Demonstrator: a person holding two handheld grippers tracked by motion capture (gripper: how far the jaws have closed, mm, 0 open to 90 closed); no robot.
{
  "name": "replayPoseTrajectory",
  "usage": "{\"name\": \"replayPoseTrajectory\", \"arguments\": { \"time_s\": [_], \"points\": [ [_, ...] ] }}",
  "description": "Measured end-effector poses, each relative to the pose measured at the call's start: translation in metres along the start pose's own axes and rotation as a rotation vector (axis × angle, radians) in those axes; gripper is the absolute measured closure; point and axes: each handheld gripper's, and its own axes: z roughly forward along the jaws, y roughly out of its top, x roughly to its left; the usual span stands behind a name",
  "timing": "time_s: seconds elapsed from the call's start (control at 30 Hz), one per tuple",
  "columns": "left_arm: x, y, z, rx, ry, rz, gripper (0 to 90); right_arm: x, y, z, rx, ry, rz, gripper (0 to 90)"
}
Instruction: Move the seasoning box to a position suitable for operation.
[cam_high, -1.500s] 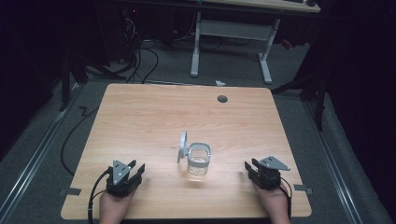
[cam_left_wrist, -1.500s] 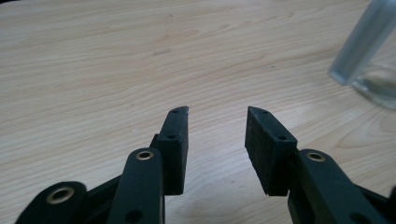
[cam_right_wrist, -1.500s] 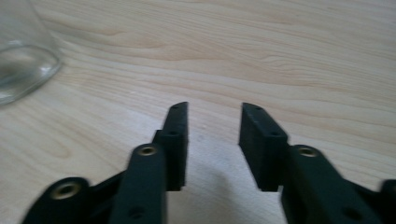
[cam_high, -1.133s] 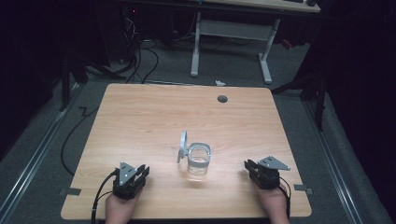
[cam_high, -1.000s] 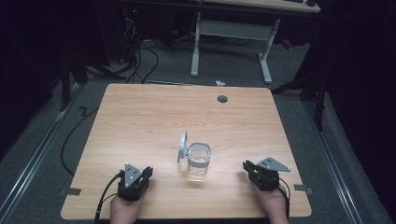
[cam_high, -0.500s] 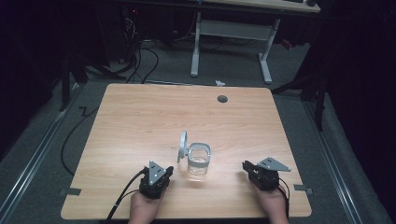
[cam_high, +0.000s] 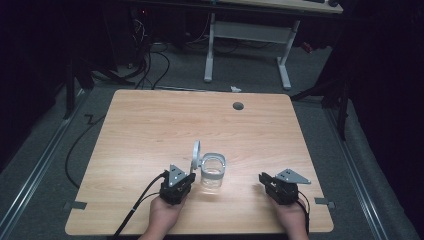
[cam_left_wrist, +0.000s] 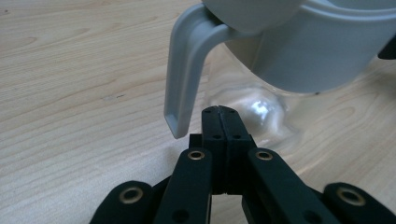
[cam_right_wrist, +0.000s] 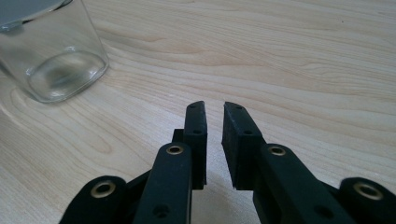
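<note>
A clear glass jar with a pale grey collar stands on the wooden table, a little toward the person's edge and about midway between the two sides; its round grey lid is hinged open and stands upright at the jar's left. In the left gripper view the collar's grey clasp tab hangs down beside the glass, its lower end free of the table. The left gripper sits just beside the jar on its left, held in the person's left hand, with its cable trailing off the near edge. Its jaws are pressed flat together with nothing between them — their tips lie just below and beside the tab, and whether they touch it cannot be told. The right gripper rests well apart from the jar, toward the table's right, in the right hand. Its jaws stand slightly apart with bare wood showing in the narrow gap — the jar's glass base sits off to their upper left in the right gripper view.
</note>
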Motion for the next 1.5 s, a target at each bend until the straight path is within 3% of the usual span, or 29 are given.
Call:
{"name": "replayPoseTrajectory", "arguments": {
  "time_s": [0.23,0.37,0.6,0.83,1.0,1.23,1.37,1.4,1.43,1.5],
  "points": [
    [0.006,0.003,0.010,-0.003,0.005,0.013,90.0,0.000,-0.001,0.000,-0.004,0.002,0.000,80.0],
    [0.012,0.007,0.017,-0.003,0.006,-0.012,90.0,0.000,-0.002,0.000,0.001,0.002,0.010,80.2],
    [0.024,0.017,0.033,0.001,-0.003,-0.007,90.0,0.001,-0.001,0.001,0.003,0.003,-0.001,80.3],
    [0.024,0.022,0.046,0.009,-0.022,0.006,90.0,0.002,-0.002,0.000,0.006,0.000,0.001,80.3],
    [0.025,0.023,0.058,0.009,-0.027,-0.016,90.0,0.002,-0.003,-0.001,0.007,-0.002,0.004,80.3],
    [0.029,0.027,0.073,0.014,-0.027,-0.018,90.0,0.004,-0.004,0.002,0.011,0.006,-0.002,80.7],
    [0.032,0.027,0.065,0.007,-0.024,-0.011,90.0,0.010,-0.002,0.005,0.013,0.017,-0.013,80.9],
    [0.035,0.028,0.052,-0.007,-0.018,0.005,90.0,0.015,-0.001,0.008,0.012,0.025,-0.021,81.3],
    [0.035,0.028,0.052,-0.007,-0.018,0.005,90.0,0.015,-0.001,0.008,0.012,0.025,-0.021,81.3],
    [0.044,0.033,0.027,-0.032,0.011,0.012,90.0,0.025,0.003,0.013,-0.001,0.042,-0.010,83.4]
  ]
}}
